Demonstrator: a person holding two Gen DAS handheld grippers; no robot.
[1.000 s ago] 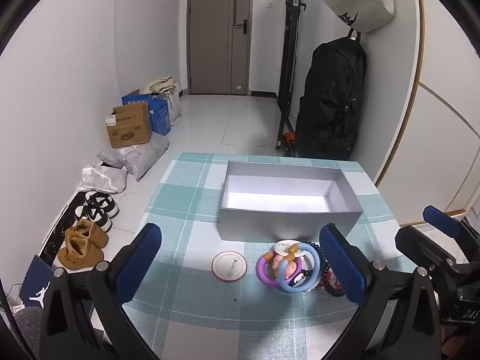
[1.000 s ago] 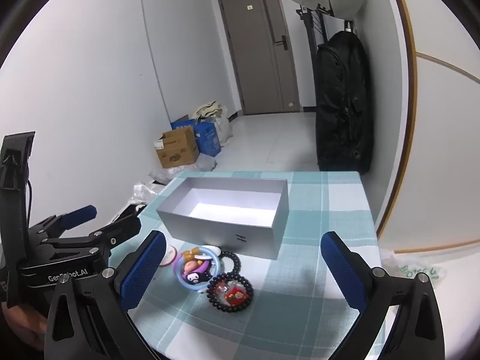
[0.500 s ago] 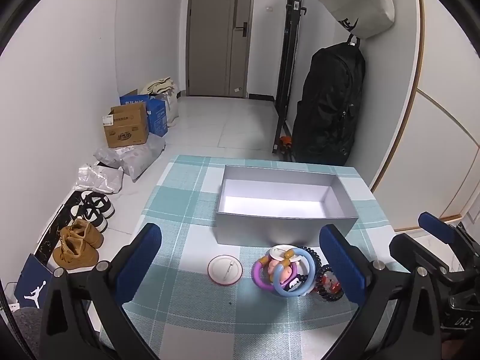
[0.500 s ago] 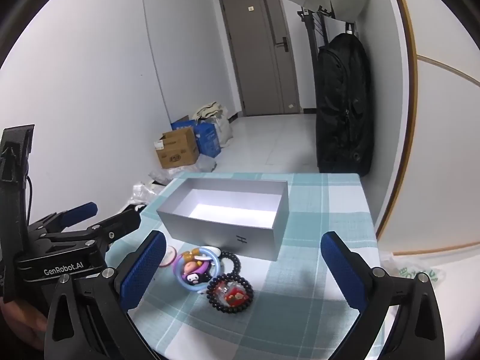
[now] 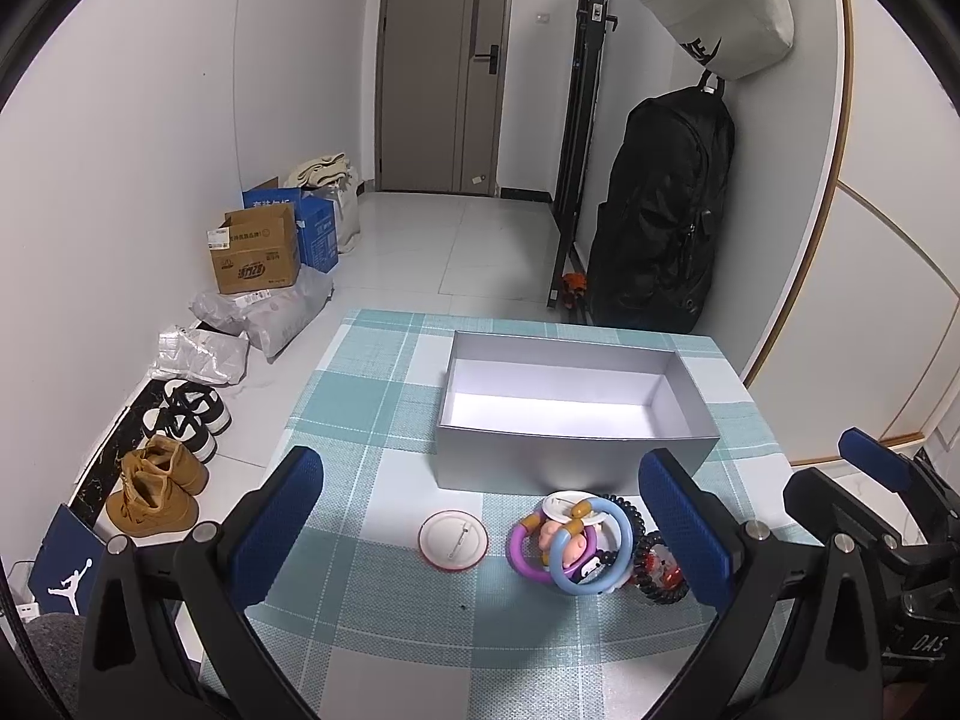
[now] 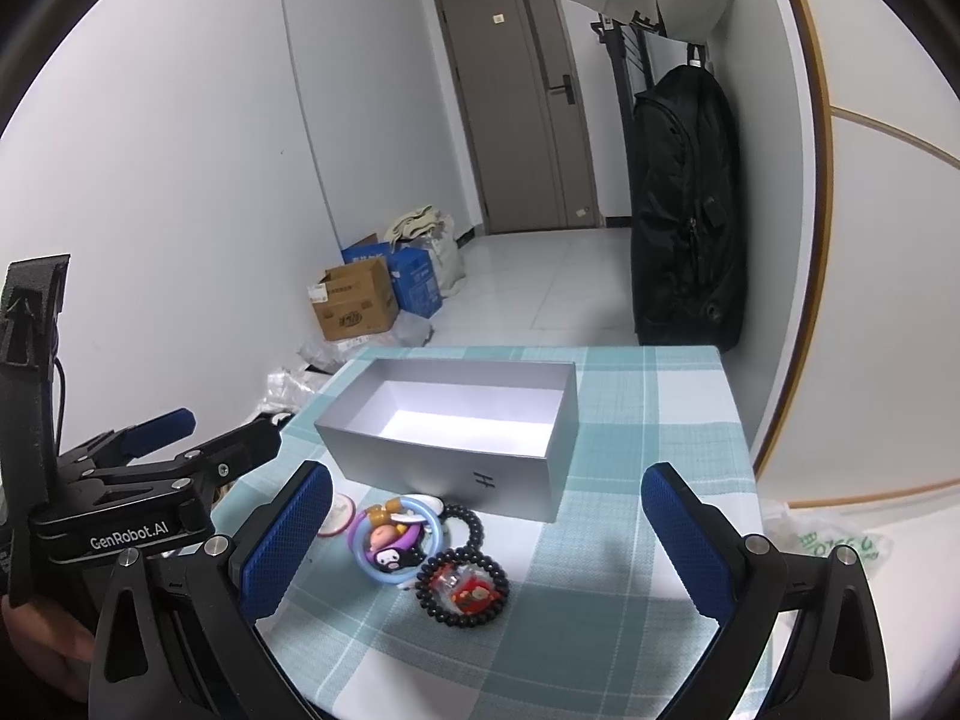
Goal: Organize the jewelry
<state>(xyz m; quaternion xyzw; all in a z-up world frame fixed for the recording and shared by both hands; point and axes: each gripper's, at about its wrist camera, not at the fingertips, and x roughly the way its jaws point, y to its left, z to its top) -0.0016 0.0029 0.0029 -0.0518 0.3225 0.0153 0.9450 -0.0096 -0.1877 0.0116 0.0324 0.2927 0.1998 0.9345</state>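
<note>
Nearest to both cameras are the grippers themselves. The left gripper (image 5: 480, 531) has its two blue-padded fingers wide apart and holds nothing; the right gripper (image 6: 487, 534) is spread in the same way and is also empty. Both hang above the near edge of a table with a teal and white checked tablecloth (image 5: 372, 414).

Between the left gripper's fingers, on the cloth, lies a round white badge with a red rim (image 5: 453, 540), a little apart from the other jewelry. Just right of it is a small heap: a purple ring (image 5: 521, 549) and a light blue ring (image 5: 591, 546) with small cartoon charms, touching each other, and a black beaded bracelet (image 6: 462, 588) with a red charm inside. A second dark bracelet is partly hidden behind the rings.

Directly behind the heap stands an open silver box (image 5: 570, 420), white inside, with nothing in it. Its near wall carries a small "H" mark in the right wrist view.

The left gripper's body reads "GenRobot.AI" in the right wrist view.

Farther away, on the floor at the left, are brown boots (image 5: 153, 486), black and white sneakers, grey parcels and a cardboard carton (image 5: 255, 255). A black backpack (image 5: 660, 222) hangs at the right, a cream bag with a Nike logo above it, and a grey door (image 5: 444, 66) at the end.
</note>
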